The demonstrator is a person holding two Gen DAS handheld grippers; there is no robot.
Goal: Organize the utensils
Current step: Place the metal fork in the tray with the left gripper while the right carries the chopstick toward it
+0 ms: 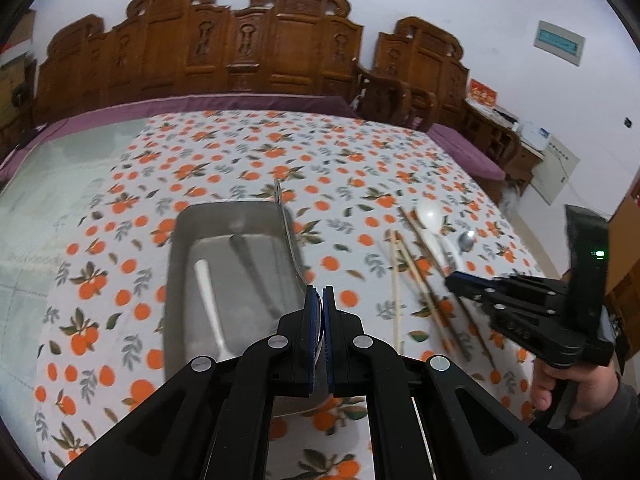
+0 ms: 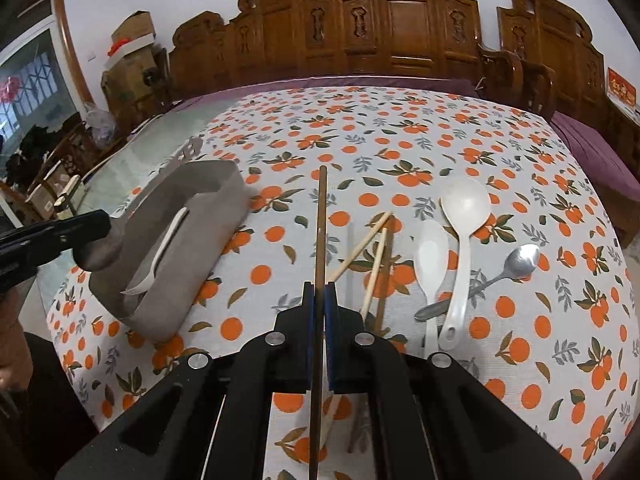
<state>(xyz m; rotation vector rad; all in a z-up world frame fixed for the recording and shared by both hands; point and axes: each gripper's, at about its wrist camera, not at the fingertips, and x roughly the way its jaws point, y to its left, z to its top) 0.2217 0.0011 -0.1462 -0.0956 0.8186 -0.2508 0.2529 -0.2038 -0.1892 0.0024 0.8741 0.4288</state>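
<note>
A metal utensil holder (image 1: 236, 276) lies on the orange-print tablecloth, with a white spoon (image 1: 212, 312) and a dark utensil (image 1: 256, 272) inside. My left gripper (image 1: 319, 300) is shut on the holder's rim (image 1: 294, 248); it also shows in the right wrist view (image 2: 86, 228). My right gripper (image 2: 319, 292) is shut on a dark brown chopstick (image 2: 320, 232) that points away above the cloth. Pale chopsticks (image 2: 374, 256), a small white spoon (image 2: 430, 256), a large white spoon (image 2: 464, 216) and a metal spoon (image 2: 512, 264) lie to its right. The holder also shows there (image 2: 192, 240).
Carved wooden chairs (image 1: 248, 52) and a purple bench cushion (image 1: 468, 152) stand beyond the table's far edge. Bare table glass (image 1: 60, 184) lies left of the cloth. Cardboard boxes (image 2: 132, 40) sit at the back left.
</note>
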